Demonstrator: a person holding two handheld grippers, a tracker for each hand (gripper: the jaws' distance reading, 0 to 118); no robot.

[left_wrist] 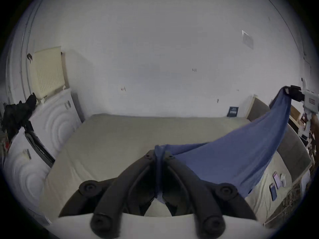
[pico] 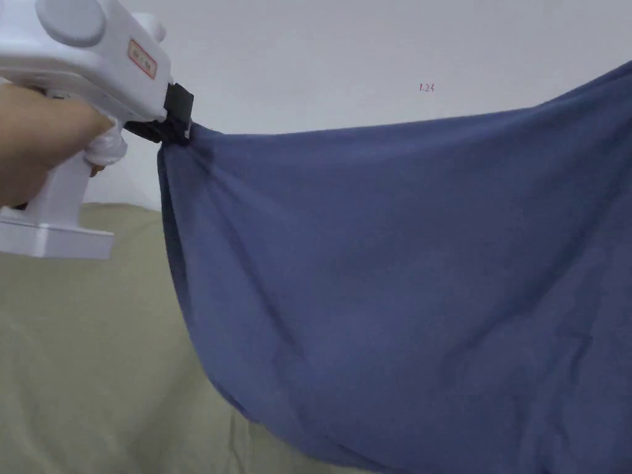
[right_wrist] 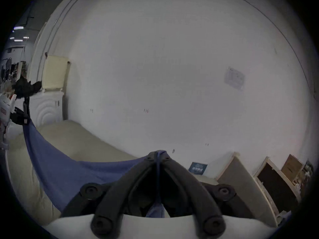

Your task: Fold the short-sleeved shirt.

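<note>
A blue short-sleeved shirt (pico: 395,278) hangs stretched in the air above a beige bed (pico: 92,358). My left gripper (pico: 176,126) is shut on its upper left corner; in the left gripper view the cloth (left_wrist: 233,158) runs between the closed jaws of that gripper (left_wrist: 159,154). My right gripper (right_wrist: 159,154) is shut on the other corner, with the shirt (right_wrist: 65,166) sagging away to the left. Each gripper view shows the other gripper far off: the right gripper (left_wrist: 287,91) and the left gripper (right_wrist: 24,120), both pinching blue cloth.
The bed (left_wrist: 129,139) stands against a white wall (left_wrist: 155,61). White cabinets (left_wrist: 53,122) with dark clutter stand at the left. Small flat items (left_wrist: 276,184) lie on the bed's right side. Boards and frames (right_wrist: 269,179) lean at the right.
</note>
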